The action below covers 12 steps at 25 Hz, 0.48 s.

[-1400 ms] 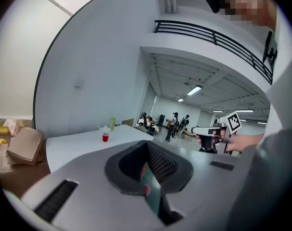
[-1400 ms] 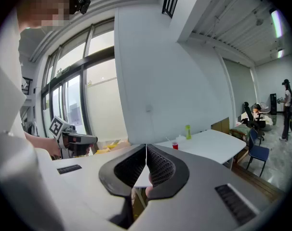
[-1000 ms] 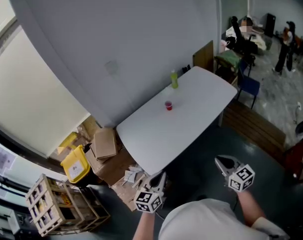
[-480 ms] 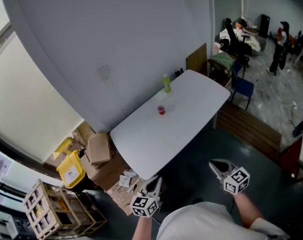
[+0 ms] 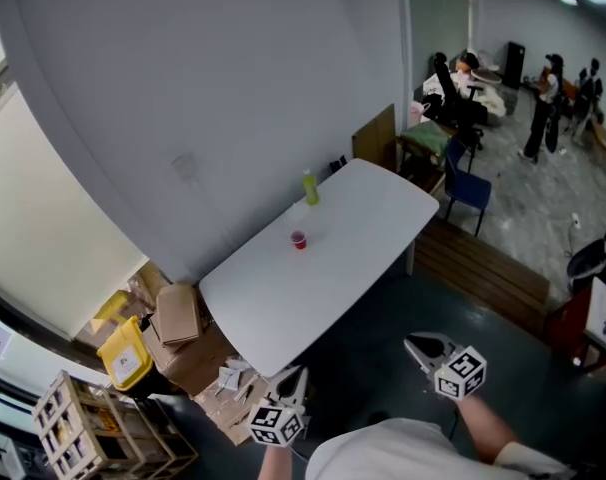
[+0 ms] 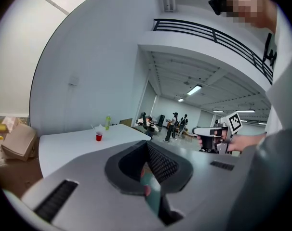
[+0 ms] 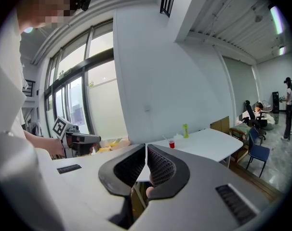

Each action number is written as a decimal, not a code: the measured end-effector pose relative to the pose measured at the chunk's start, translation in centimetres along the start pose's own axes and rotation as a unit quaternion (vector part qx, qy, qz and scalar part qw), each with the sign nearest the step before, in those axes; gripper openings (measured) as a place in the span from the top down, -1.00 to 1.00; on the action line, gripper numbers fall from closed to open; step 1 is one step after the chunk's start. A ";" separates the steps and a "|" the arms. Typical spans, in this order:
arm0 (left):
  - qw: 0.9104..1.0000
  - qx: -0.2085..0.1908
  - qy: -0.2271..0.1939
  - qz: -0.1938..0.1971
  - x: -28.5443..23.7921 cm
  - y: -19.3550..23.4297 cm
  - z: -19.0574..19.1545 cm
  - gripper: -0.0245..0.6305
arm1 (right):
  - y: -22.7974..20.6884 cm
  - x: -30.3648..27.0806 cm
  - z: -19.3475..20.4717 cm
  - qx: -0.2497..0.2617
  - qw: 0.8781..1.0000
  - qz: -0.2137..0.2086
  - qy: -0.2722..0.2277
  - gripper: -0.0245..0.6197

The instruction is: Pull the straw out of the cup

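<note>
Bottle (image 5: 310, 187) near cup (image 5: 299, 240) on table (image 5: 328, 283)

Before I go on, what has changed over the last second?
In the head view the table, red cup and green bottle have slid toward the lower left, and the left tongs and right tongs sit lower in the picture. Nothing was gripped or let go. Both tongs stay shut and empty, short of the table; cup and bottle keep their places on it.

bright, even light; fisheye bending at sharp edges.
</note>
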<state>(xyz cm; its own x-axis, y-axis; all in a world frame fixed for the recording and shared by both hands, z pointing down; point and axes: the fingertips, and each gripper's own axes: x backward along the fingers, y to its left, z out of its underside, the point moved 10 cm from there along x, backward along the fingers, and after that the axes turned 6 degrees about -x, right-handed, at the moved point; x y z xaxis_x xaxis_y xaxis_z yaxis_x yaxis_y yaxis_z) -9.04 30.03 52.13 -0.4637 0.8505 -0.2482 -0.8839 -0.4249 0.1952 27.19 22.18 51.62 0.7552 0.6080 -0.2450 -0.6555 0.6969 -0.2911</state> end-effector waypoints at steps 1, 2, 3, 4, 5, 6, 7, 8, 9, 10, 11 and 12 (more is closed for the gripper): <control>1.000 0.000 -0.001 -0.002 -0.2 -0.3 0.0 0.93 | -0.3 0.3 -0.1 0.001 1.000 -0.001 0.001 0.80; 1.000 0.000 -0.003 -0.003 -0.5 -0.6 0.0 0.93 | -0.7 0.5 -0.2 0.002 1.000 -0.002 0.002 0.80; 1.000 0.000 -0.004 -0.004 -0.8 -0.9 0.0 0.93 | -1.1 0.6 -0.2 0.003 1.000 -0.004 0.003 0.80; 1.000 0.000 -0.005 -0.005 -1.0 -1.1 0.1 0.93 | -1.5 0.6 -0.1 0.004 1.000 -0.006 0.004 0.80; 1.000 0.000 -0.004 -0.006 -1.2 -1.3 0.1 0.93 | -1.8 0.6 -0.1 0.005 1.000 -0.006 0.005 0.80; 1.000 0.000 -0.004 -0.007 -1.4 -1.5 0.1 0.93 | -2.0 0.7 -0.2 0.006 1.000 -0.005 0.007 0.80; 1.000 -0.001 -0.003 -0.007 -1.6 -1.7 0.1 0.93 | -2.1 0.7 -0.4 0.006 1.000 -0.004 0.010 0.80; 1.000 -0.001 -0.002 -0.007 -1.8 -1.8 0.1 0.93 | -2.3 0.6 -0.6 0.006 1.000 -0.004 0.011 0.80; 1.000 -0.002 -0.002 -0.007 -2.0 -1.9 0.0 0.93 | -2.5 0.5 -0.6 0.006 1.000 -0.005 0.012 0.80; 1.000 -0.002 0.000 -0.008 -2.2 -1.9 0.0 0.93 | -2.7 0.4 -0.7 0.006 1.000 -0.006 0.012 0.80; 1.000 -0.002 0.001 -0.009 -2.4 -1.9 -0.1 0.93 | -2.9 0.3 -0.7 0.005 1.000 -0.007 0.013 0.80; 1.000 -0.001 0.003 -0.011 -2.6 -1.9 -0.1 0.93 | -3.0 0.2 -0.8 0.002 1.000 -0.007 0.013 0.80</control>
<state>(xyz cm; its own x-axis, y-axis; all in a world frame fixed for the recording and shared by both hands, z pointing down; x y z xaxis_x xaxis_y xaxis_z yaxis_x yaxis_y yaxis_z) -6.18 28.60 52.30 -0.4452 0.8573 -0.2584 -0.8937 -0.4074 0.1880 29.26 19.92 51.74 0.7647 0.5872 -0.2655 -0.6442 0.7071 -0.2916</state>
